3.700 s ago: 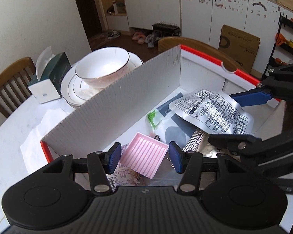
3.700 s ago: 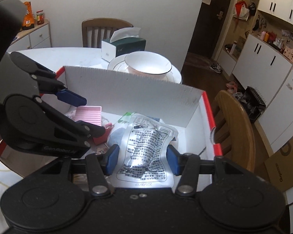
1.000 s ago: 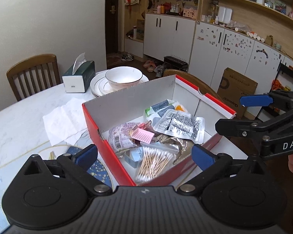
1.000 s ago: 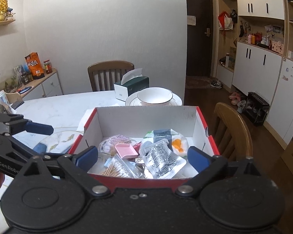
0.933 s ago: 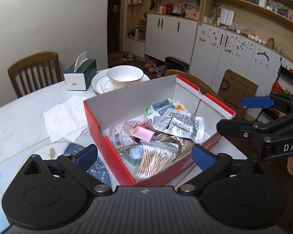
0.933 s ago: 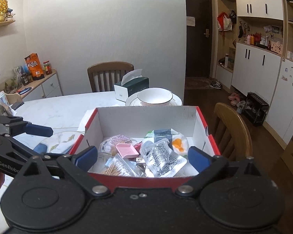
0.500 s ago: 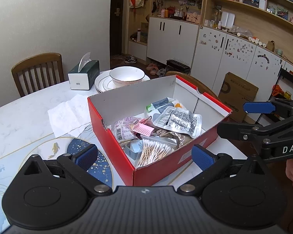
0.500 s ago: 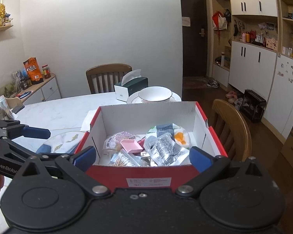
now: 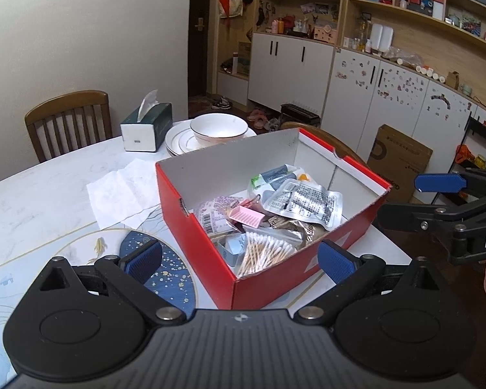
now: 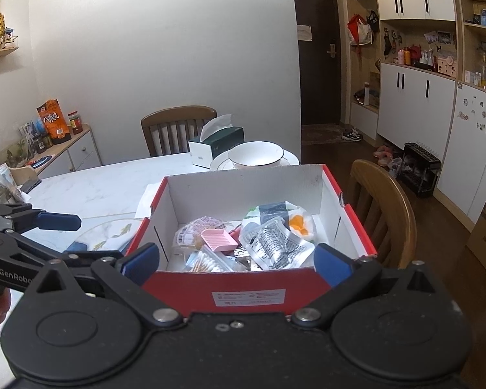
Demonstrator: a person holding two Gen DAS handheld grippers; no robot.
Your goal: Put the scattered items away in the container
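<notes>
Red shoebox (image 9: 210, 253) sits dead ahead of both grippers, everything piled inside; left gripper (image 9: 239, 261) and right gripper (image 10: 236, 261) both hang wide open, empty.

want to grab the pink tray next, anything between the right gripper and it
Yes: the box's near red wall stands between the right gripper and the pink tray. From above the tray is clear, lying on top of the packets with nothing over it.

ahead: red box (image 9: 210, 243) open-topped, walls blocked side entry | beyond: bowl (image 9: 219, 128), tissue box (image 9: 146, 127) | left: bare table (image 9: 32, 188) lay passable
</notes>
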